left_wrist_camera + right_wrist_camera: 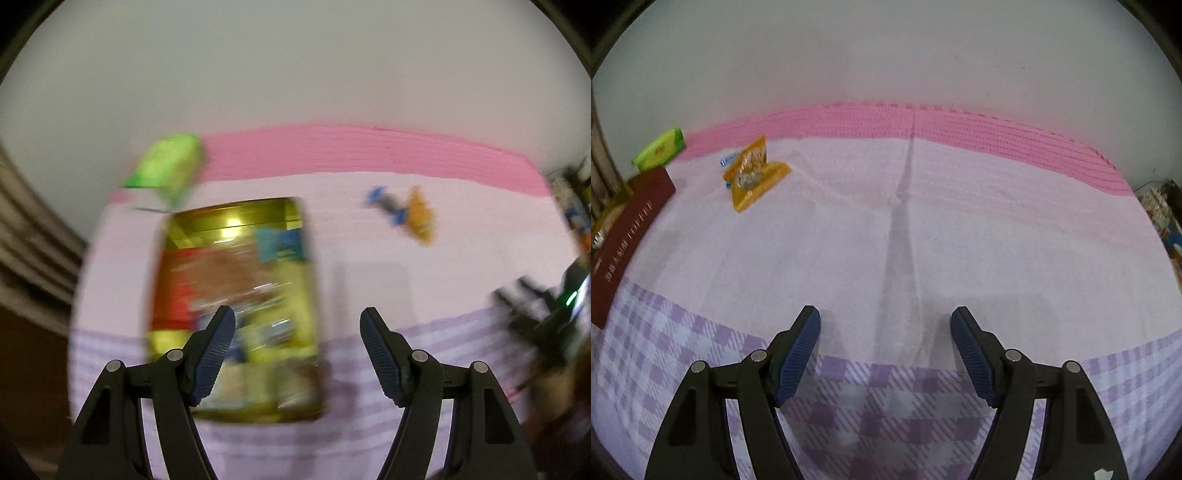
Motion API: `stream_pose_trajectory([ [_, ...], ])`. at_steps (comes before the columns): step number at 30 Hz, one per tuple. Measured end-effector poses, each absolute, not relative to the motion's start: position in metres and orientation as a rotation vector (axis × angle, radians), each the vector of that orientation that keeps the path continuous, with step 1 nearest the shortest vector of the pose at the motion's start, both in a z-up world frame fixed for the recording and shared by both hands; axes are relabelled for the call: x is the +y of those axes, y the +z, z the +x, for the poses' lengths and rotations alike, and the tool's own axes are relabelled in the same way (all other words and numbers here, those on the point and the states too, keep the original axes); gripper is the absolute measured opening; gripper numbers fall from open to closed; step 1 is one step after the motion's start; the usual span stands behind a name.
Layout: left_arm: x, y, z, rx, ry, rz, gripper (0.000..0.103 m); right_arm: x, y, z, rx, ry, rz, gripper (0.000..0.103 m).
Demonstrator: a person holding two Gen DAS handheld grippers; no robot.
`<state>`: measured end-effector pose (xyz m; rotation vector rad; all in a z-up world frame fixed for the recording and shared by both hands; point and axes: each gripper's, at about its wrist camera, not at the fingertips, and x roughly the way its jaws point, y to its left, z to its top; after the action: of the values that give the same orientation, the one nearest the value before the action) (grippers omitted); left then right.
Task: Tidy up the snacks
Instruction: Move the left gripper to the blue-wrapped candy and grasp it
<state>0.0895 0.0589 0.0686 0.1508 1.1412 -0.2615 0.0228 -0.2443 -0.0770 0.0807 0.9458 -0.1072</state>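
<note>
In the left wrist view, which is blurred, a yellow snack box (240,306) with red and blue print lies flat on the cloth. My left gripper (298,312) hangs open above the cloth, its left finger in front of the box and nothing between the pads. A green packet (166,166) lies behind the box. An orange packet (419,216) with a blue wrapper beside it lies further right. My right gripper (885,309) is open over bare cloth. To its far left lie the orange packet (753,173), the green packet (659,149) and a dark red box (628,229).
The tablecloth (997,221) is pale lilac with a pink band at the far edge and purple checks near me; a crease runs down its middle. A plain wall stands behind. Colourful clutter (1160,210) sits past the right edge. A dark blurred shape (535,314) with a green light shows at right.
</note>
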Motion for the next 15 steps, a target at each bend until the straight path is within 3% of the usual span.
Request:
stream_pose_trajectory([
  [6, 0.0, 0.033, 0.174, 1.364, -0.336, -0.165, 0.071, -0.244, -0.075, 0.02, 0.944, -0.073, 0.091, 0.077],
  [12, -0.035, -0.022, 0.23, 1.495, -0.259, -0.285, 0.058, -0.251, -0.073, 0.016, 0.929, -0.046, 0.14, 0.079],
  [15, -0.044, -0.034, 0.239, 1.507, -0.227, -0.3, 0.057, -0.253, -0.073, 0.014, 0.924, -0.034, 0.153, 0.08],
])
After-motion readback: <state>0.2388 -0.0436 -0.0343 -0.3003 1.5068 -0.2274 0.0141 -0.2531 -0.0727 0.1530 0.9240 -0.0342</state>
